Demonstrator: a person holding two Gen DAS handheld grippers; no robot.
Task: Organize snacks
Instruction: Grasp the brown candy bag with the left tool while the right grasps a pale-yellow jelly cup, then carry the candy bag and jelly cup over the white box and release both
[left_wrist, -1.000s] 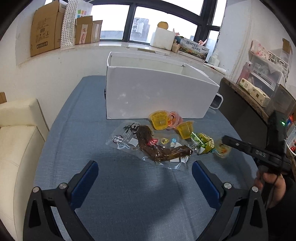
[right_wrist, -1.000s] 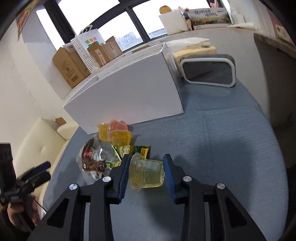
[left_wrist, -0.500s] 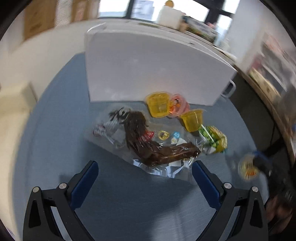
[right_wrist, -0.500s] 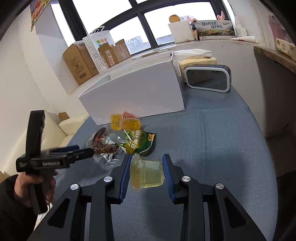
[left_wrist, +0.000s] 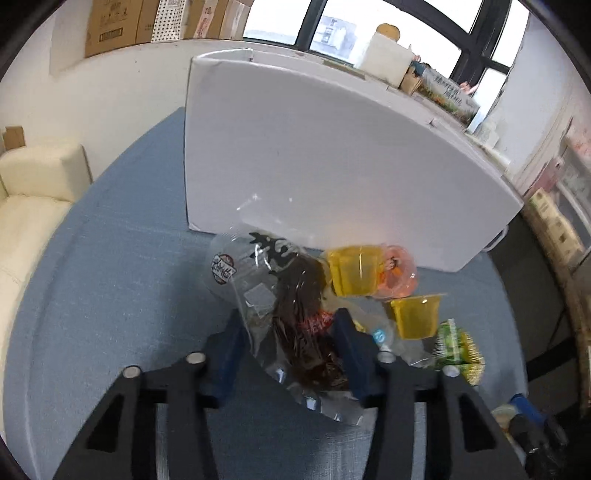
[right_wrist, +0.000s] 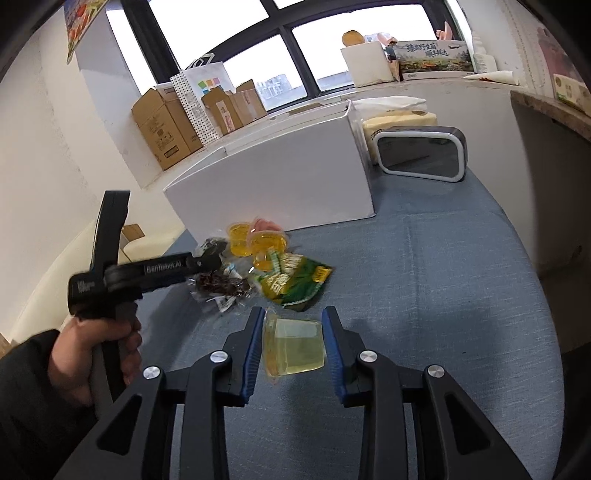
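My left gripper (left_wrist: 290, 334) is shut on a clear packet of brown dried meat (left_wrist: 295, 314), lifted and tilted over the blue table in front of the white box (left_wrist: 332, 177). Two yellow jelly cups (left_wrist: 352, 271) (left_wrist: 417, 317), a pink jelly cup (left_wrist: 397, 271) and a green snack packet (left_wrist: 458, 349) lie just right of it. My right gripper (right_wrist: 293, 345) is shut on a pale yellow jelly cup (right_wrist: 293, 347), held above the table. In the right wrist view the left gripper (right_wrist: 207, 264) is at the meat packet (right_wrist: 221, 286), beside the green packet (right_wrist: 295, 282) and white box (right_wrist: 277, 181).
A grey-rimmed container (right_wrist: 423, 155) stands right of the white box on the blue table (right_wrist: 461, 288). A cream sofa (left_wrist: 33, 206) is at the left. Cardboard boxes (right_wrist: 166, 129) line the window sill behind. A dark counter edge (left_wrist: 554, 295) runs along the right.
My left gripper moved forward and closed on the meat packet, lifting it. My right gripper rose a little with the pale jelly cup still in it.
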